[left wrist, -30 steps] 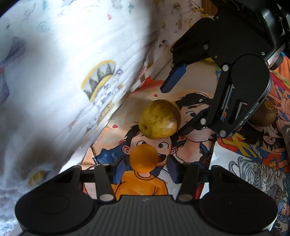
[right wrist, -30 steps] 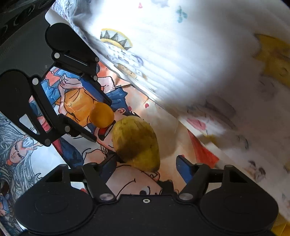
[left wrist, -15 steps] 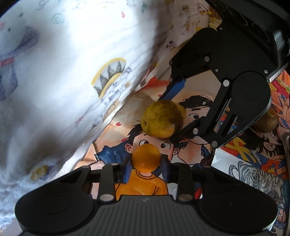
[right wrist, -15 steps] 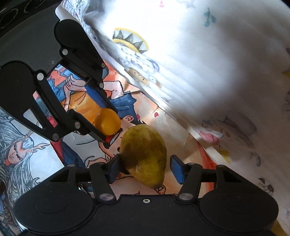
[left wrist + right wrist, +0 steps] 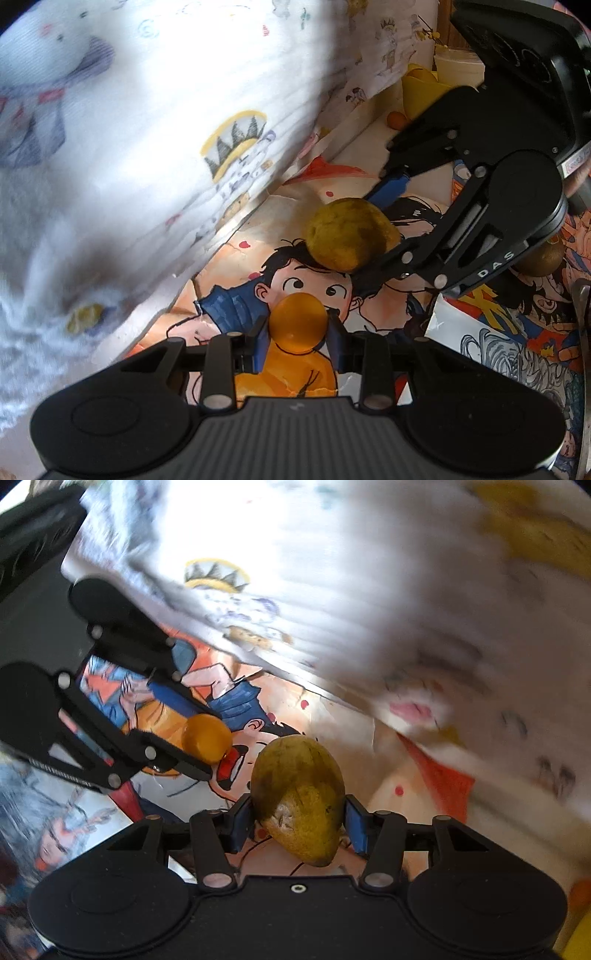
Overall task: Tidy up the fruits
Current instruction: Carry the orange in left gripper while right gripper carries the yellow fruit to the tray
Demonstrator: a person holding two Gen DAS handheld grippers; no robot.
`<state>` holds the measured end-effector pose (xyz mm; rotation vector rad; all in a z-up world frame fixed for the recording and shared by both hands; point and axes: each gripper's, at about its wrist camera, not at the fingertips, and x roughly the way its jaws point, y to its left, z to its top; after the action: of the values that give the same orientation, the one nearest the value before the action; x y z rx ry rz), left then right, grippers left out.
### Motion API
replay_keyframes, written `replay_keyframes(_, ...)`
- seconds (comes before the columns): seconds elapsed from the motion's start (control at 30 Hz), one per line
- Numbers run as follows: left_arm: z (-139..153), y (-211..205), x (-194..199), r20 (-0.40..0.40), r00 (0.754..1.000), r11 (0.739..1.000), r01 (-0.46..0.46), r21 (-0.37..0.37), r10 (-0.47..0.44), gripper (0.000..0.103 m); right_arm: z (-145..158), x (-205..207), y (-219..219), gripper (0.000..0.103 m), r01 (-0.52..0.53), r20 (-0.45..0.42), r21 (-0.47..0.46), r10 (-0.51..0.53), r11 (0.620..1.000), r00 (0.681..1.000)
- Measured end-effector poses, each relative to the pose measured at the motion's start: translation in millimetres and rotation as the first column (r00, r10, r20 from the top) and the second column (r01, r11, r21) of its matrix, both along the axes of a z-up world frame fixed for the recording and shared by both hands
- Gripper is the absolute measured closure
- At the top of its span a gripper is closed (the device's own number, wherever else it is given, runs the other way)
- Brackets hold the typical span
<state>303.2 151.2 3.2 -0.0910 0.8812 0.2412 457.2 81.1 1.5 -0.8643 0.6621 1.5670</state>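
A small round orange fruit (image 5: 298,322) sits between the blue pads of my left gripper (image 5: 298,338), which is shut on it, low over a cartoon-printed surface (image 5: 288,236). Beyond it, a larger yellow-brown mango (image 5: 349,233) is held by the other black gripper (image 5: 388,218). In the right wrist view the same mango (image 5: 297,794) fills the gap of my right gripper (image 5: 299,821), both blue pads pressing its sides. The orange fruit (image 5: 207,738) shows there to the left, clamped by the left gripper (image 5: 203,738).
A white printed cloth (image 5: 166,110) rises along the left and back, close to both fruits. A brown kiwi-like fruit (image 5: 545,260) lies at the right behind the black gripper. A yellow container (image 5: 421,88) and a small orange fruit (image 5: 396,119) stand at the far back.
Both grippers have closed: the left on the orange fruit, the right on the mango. The right gripper rolled and the mango now sits deeper between its pads.
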Motion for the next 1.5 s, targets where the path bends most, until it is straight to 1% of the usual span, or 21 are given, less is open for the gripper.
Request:
replay_keyframes(0.1,-1.4,1.0,-3.5,0.006,1.0,1.0,-0.006,-0.007,0.006,0.067,4.0,5.0,-9.9,0.05,0.066,-0.069,0.009,-0.065,0.998,0.996)
replay_keyframes(0.2,-1.3,-0.6,-7.4,0.01,1.0,1.0,-0.015,-0.02,0.015,0.067,11.1,7.4,-21.0,0.05,0.128,-0.139,0.03,-0.123,0.991,0.983)
replay_keyframes(0.37,0.3,-12.5,-10.7,0.025,1.0,0.999,-0.017,-0.036,0.018,0.067,30.9,5.4,-47.7,0.05,0.227,-0.234,0.078,-0.204,0.971,0.95)
replay_keyframes(0.43,3.1,-17.0,-12.9,0.036,0.999,0.999,-0.013,-0.039,0.014,0.067,40.6,4.0,-61.5,0.05,0.269,-0.252,0.097,-0.238,0.958,0.938)
replay_keyframes(0.67,15.0,-36.1,-19.1,0.106,0.994,0.998,0.016,-0.067,-0.009,0.067,74.1,-11.2,-111.7,0.05,0.421,-0.288,0.159,-0.366,0.893,0.885)
replay_keyframes(0.73,18.3,-41.3,-16.7,0.122,0.992,0.997,0.027,-0.066,-0.019,0.067,84.4,-13.6,-126.6,0.05,0.466,-0.311,0.174,-0.401,0.868,0.862)
replay_keyframes(0.87,34.8,-55.2,-14.1,0.176,0.983,0.995,0.07,-0.068,-0.057,0.067,106.2,-19.8,-161.6,0.05,0.546,-0.325,0.217,-0.468,0.809,0.822)
replay_keyframes(1.0,51.8,-75.1,-13.8,0.214,0.972,0.989,0.119,-0.091,-0.097,0.067,129.1,-28.9,-198.0,0.049,0.592,-0.297,0.266,-0.52,0.761,0.801)
replay_keyframes(1.1,59.4,-91.2,-12.8,0.246,0.96,0.982,0.162,-0.093,-0.135,0.067,141.2,-39.5,-227.3,0.049,0.621,-0.278,0.29,-0.557,0.728,0.782)
replay_keyframes(1.13,60.1,-96.4,-12.9,0.256,0.955,0.98,0.177,-0.09,-0.149,0.067,142.4,-44.0,-236.2,0.049,0.631,-0.273,0.296,-0.57,0.717,0.775)
replay_keyframes(1.23,59.0,-113.6,-12.9,0.271,0.945,0.975,0.209,-0.074,-0.182,0.067,137.5,-57.3,-265.1,0.049,0.671,-0.303,0.312,-0.599,0.673,0.741)
replay_keyframes(1.3,56.4,-122.9,-14.0,0.283,0.94,0.971,0.223,-0.084,-0.191,0.067,129.0,-69.8,-281.4,0.049,0.683,-0.292,0.337,-0.618,0.647,0.73)
replay_keyframes(1.37,53.7,-130.7,-17.1,0.3,0.932,0.965,0.243,-0.101,-0.203,0.067,118.4,-81.3,-296.3,0.049,0.697,-0.303,0.362,-0.629,0.618,0.716)
replay_keyframes(1.43,51.5,-139.8,-23.0,0.317,0.923,0.962,0.258,-0.091,-0.218,0.067,107.7,-94.2,-308.8,0.049,0.711,-0.322,0.383,-0.636,0.59,0.701)
replay_keyframes(1.5,51.1,-148.1,-31.6,0.338,0.912,0.96,0.271,-0.071,-0.232,0.067,98.1,-109.9,-318.9,0.049,0.717,-0.331,0.399,-0.64,0.571,0.694)
